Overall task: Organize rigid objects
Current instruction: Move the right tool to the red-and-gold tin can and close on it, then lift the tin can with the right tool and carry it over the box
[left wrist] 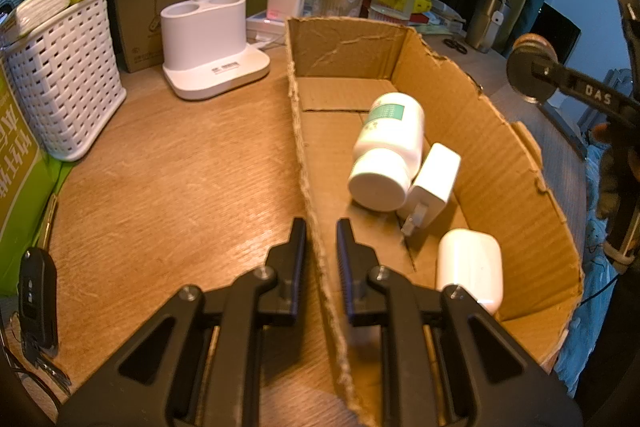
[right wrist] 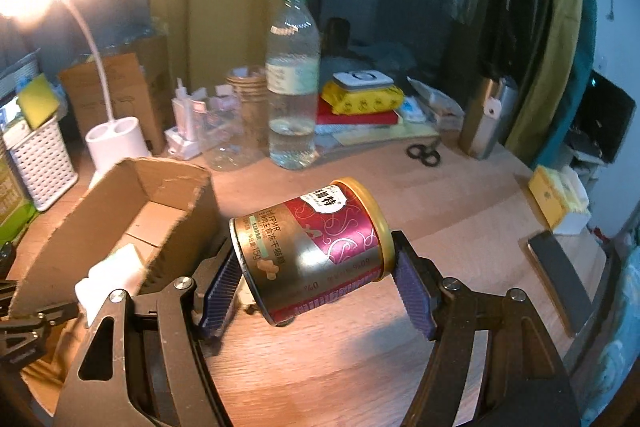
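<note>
Our right tool [right wrist: 316,279] has its ribbed pads pressed against the two ends of a short round tin with a gold rim and a maroon and gold label [right wrist: 310,247], the jaws spread wide to span it, and the tin hangs tilted above the wooden table [right wrist: 460,187], clear of the surface as far as we can judge. Our left tool [left wrist: 320,251] is nearly closed, its two black fingers straddling the near side wall of the shallow torn-edged cardboard box [left wrist: 516,179], pinching that wall and, we judge, steadying the box. Inside the box lie a white plastic pill bottle with a green label [left wrist: 390,147] on its side, a white plug-in charger block [left wrist: 434,183] leaning against it, and a rounded white earbud case [left wrist: 470,267] near the front corner. So three rigid things are already collected, and the tin looks to be the fourth, held just to the right of the box and not yet over its opening. Farther out on the table, a black car key [left wrist: 36,299], a pair of black scissors [right wrist: 424,153] and a dark flat phone [right wrist: 560,279] still sit loose, so we judge the sorting around halfway, depending on which of these belong in the box.
</note>
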`<state>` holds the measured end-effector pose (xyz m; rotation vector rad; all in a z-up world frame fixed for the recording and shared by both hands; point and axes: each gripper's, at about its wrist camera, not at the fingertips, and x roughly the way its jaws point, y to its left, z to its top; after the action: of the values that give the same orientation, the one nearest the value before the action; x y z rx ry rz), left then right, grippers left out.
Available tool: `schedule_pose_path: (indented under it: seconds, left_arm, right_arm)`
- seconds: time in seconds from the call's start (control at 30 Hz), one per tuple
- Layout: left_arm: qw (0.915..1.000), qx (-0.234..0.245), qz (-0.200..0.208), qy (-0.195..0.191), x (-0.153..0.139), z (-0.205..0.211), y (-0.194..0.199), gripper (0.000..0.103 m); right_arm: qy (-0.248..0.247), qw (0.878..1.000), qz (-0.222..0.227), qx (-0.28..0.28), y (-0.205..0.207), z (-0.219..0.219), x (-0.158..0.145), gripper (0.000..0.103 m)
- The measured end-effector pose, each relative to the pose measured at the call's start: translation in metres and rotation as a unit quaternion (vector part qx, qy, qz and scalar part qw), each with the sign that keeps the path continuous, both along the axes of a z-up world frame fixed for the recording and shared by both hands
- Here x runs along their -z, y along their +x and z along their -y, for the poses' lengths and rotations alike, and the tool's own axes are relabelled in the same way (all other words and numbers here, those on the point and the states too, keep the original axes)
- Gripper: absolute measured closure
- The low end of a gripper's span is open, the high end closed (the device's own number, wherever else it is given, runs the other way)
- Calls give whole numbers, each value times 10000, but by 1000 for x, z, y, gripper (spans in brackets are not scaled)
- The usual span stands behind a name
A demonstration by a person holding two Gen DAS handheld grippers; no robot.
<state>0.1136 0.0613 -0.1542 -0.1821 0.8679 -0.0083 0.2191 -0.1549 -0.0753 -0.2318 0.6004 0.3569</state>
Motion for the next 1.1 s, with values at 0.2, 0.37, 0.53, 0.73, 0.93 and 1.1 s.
schedule_pose_path:
  seconds: [0.2, 0.37, 0.53, 0.73, 0.93, 1.1]
  left_arm:
    - [10000, 0, 1, 0, 0, 0, 0, 87]
    - [10000, 0, 0, 0, 0, 0, 0, 87]
    - [10000, 0, -1, 0, 0, 1, 0, 87]
    - [10000, 0, -1, -1, 0, 0, 0, 87]
    - [10000, -1, -1, -2, 0, 0, 0, 87]
    - [10000, 0, -1, -2, 0, 0, 0, 87]
  right_arm:
    - [-16, 9997, 130, -207, -13, -14, -10, 29]
    - [3, 9990, 203, -395, -24, -26, -17, 29]
    - [37, 9979, 252, -594, -33, -37, -21, 29]
    - [42, 9962, 318, -808, -44, -50, -27, 29]
    - [27, 9942, 367, -1014, -54, -63, -30, 29]
    - [12, 9924, 376, -1169, -60, -74, -30, 29]
